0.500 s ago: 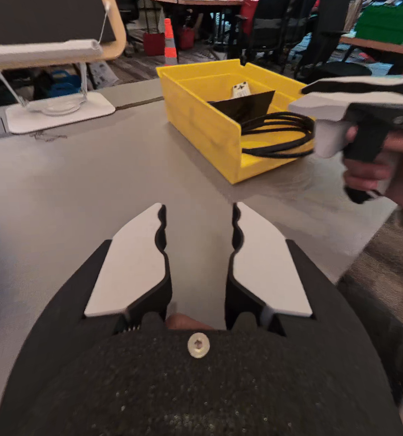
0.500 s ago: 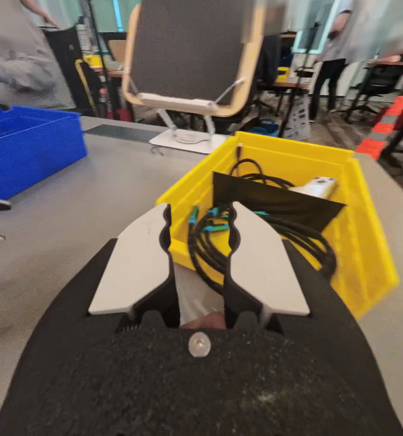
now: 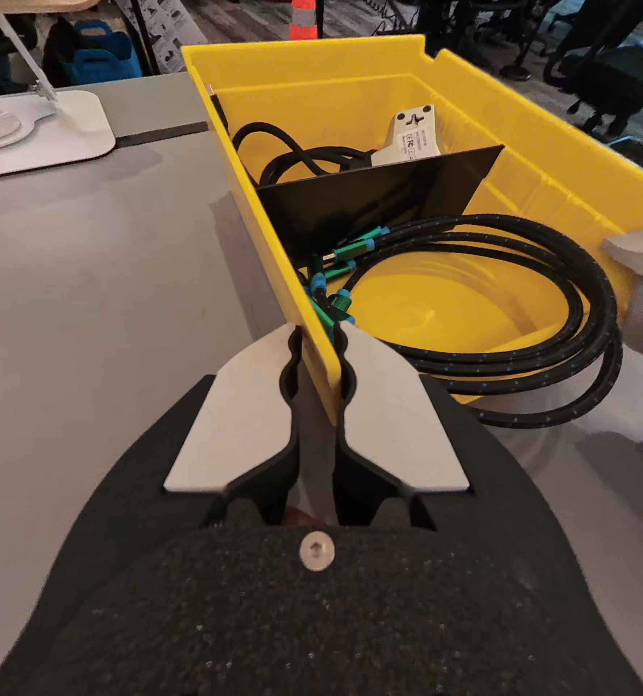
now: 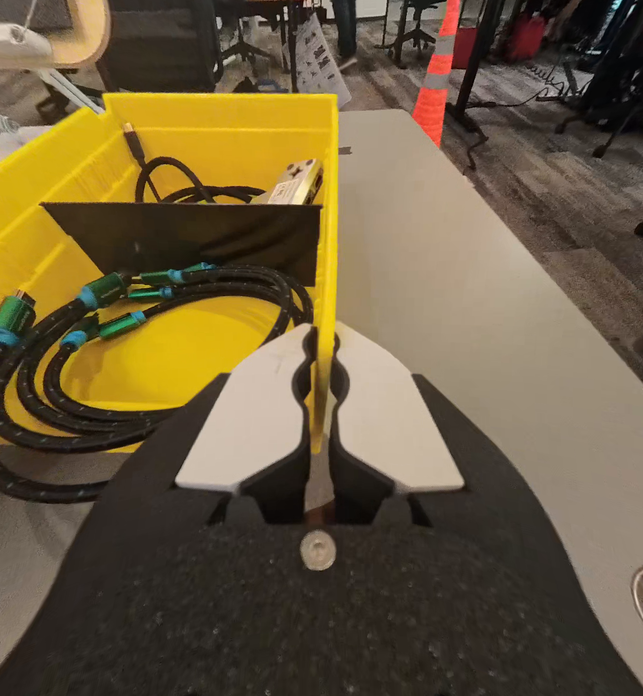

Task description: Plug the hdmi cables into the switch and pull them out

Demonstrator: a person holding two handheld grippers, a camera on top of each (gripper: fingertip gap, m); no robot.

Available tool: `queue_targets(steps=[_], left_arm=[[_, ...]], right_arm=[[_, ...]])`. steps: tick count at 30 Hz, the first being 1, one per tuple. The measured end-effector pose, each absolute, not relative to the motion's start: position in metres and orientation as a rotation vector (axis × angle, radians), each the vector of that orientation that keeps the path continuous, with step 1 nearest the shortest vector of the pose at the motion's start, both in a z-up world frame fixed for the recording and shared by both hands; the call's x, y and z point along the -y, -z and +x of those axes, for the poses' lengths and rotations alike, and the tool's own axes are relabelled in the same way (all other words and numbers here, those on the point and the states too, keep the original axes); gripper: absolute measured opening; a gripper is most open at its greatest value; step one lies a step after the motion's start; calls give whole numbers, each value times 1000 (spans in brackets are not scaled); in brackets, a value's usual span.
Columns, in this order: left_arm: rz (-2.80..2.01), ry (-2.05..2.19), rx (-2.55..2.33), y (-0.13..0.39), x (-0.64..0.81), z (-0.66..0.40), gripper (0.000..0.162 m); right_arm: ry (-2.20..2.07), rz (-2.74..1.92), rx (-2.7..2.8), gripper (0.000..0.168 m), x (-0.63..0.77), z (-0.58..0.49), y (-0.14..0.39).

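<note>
Straddling the yellow bin's (image 3: 274,241) walls, both jaws (seemingly clamped); cables (image 4: 162,297) inside.

Grey desk (image 4: 444,301), matte top, with a dark seam across it near its far left corner (image 3: 162,135). White stand base (image 3: 41,128) rests at the far left edge of the desk; a pale wood-rimmed panel (image 4: 86,41) rises above it. Floor past the far edge: mottled grey carpet (image 4: 538,180). Orange traffic cone with grey bands (image 4: 436,75) stands on the floor just off the desk's far right corner. Black office chairs on castors (image 4: 418,34) farther back. Blue bag (image 3: 101,60) on the floor behind the desk's far left edge. Red case (image 4: 523,41) in the distance. Lighting even, indoor.
</note>
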State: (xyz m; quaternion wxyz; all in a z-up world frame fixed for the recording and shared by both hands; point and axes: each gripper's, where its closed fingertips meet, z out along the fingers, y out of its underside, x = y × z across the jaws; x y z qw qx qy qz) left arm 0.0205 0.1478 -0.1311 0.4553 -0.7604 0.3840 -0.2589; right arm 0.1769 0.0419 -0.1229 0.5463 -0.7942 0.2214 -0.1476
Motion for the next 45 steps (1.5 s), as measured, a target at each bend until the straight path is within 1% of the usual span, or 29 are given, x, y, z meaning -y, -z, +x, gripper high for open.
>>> queue_targets(steps=[2, 6, 12, 17, 20, 26, 27, 28, 29, 30, 31, 32, 33, 34, 37, 39, 41, 42, 45], left_arm=[[-1868, 572, -947, 129, -150, 14, 11], [-1862, 549, -894, 122, -163, -21, 7], [-1853, 421, -772, 97, -205, -124, 6], [-1877, 267, -690, 98, -234, -223, 6], [-1904, 234, -651, 106, -248, -264, 5], [-1952, 217, -666, 127, -258, -279, 6], [-1944, 228, -675, 127, -256, -277, 10], [-1939, 236, -689, 127, -252, -274, 20], [-1939, 246, -696, 127, -246, -274, 27], [-1946, 279, -693, 124, -238, -276, 32], [-1953, 346, -685, 120, -227, -278, 34], [-1955, 429, -669, 114, -214, -283, 41], [-1954, 509, -645, 108, -202, -292, 37], [-1956, 569, -615, 103, -192, -306, 34], [-1958, 539, -517, 101, -187, -383, 40], [-1936, 458, -462, 102, -202, -441, 39], [-1966, 439, -429, 103, -226, -479, 39], [-1966, 411, -422, 102, -242, -492, 40], [-2014, 331, -443, 110, -289, -508, 42]], right_arm=[[366, -1872, -543, 3, -43, 173, 120], [348, -1808, -543, 2, -52, 140, 101], [270, -1761, -430, 3, -106, 50, 75], [190, -1814, -351, 3, -161, -36, 88], [168, -1843, -281, 3, -184, -78, 99], [186, -1856, -260, 5, -189, -101, 121], [213, -1867, -223, 5, -187, -99, 120], [212, -1877, -190, 7, -187, -100, 120], [190, -1894, -149, 13, -187, -103, 121], [160, -1914, -101, 19, -186, -108, 121], [135, -1925, -64, 23, -184, -111, 119], [98, -1935, -13, 33, -179, -117, 117], [67, -1950, 40, 45, -171, -123, 117], [44, -1968, 79, 53, -160, -129, 119], [-25, -1993, 183, 66, -118, -147, 125], [-65, -1982, 286, 67, -91, -163, 129], [-101, -1912, 318, 61, -75, -176, 126], [-149, -1867, 348, 58, -70, -189, 120], [-206, -1832, 386, 57, -74, -216, 110]])
